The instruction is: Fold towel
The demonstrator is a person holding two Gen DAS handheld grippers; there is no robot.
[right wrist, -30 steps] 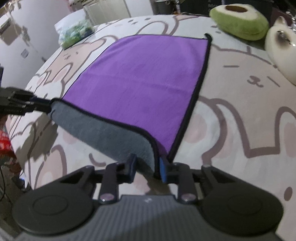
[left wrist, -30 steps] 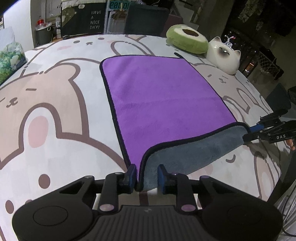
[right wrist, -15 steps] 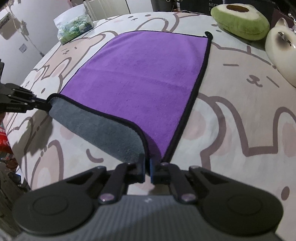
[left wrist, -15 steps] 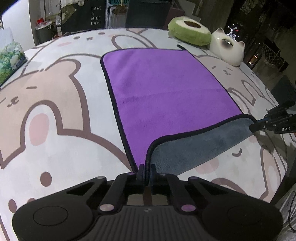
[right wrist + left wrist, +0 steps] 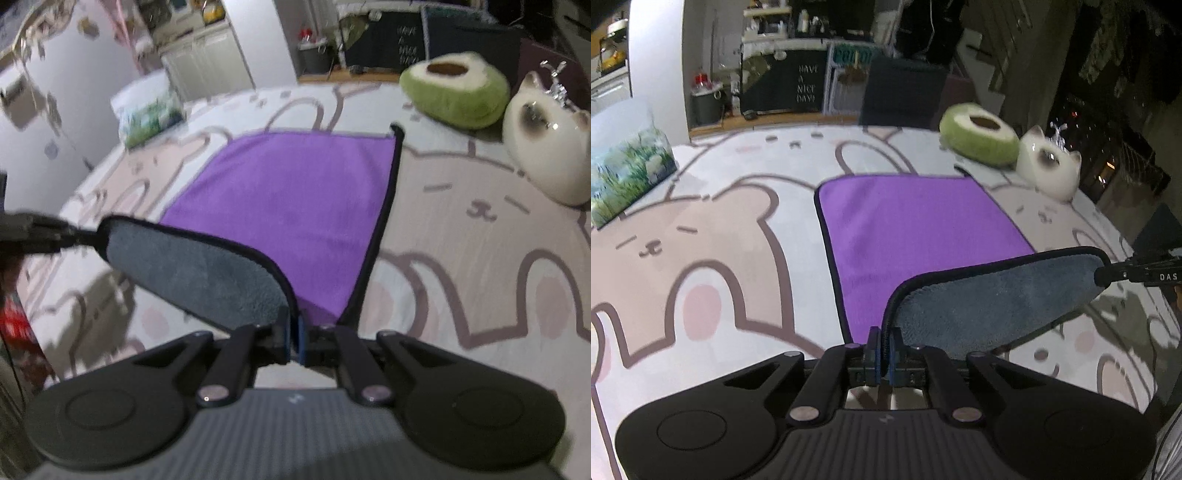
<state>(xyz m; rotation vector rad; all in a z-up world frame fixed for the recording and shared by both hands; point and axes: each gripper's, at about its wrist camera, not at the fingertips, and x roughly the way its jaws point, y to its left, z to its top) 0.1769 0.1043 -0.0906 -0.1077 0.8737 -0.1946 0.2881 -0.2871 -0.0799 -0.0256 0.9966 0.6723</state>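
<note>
A purple towel point(image 5: 916, 221) with a black hem and a grey underside point(image 5: 990, 299) lies on a bear-print cloth. Its near edge is lifted off the surface, grey side facing me. My left gripper point(image 5: 882, 341) is shut on the towel's near left corner. My right gripper point(image 5: 293, 332) is shut on the near right corner; it also shows at the right edge of the left wrist view point(image 5: 1108, 273). The towel point(image 5: 295, 192) stretches taut between both grippers, and the left gripper shows in the right wrist view point(image 5: 77, 232).
A green avocado cushion point(image 5: 979, 138) and a white cat-shaped ornament point(image 5: 1052, 170) sit past the towel's far right corner. A tissue pack point(image 5: 624, 177) lies at the far left. Shelves and a dark sign stand beyond the table.
Both grippers closed on the near corners and rose, lifting the near edge higher and carrying it toward the far edge. More grey underside shows.
</note>
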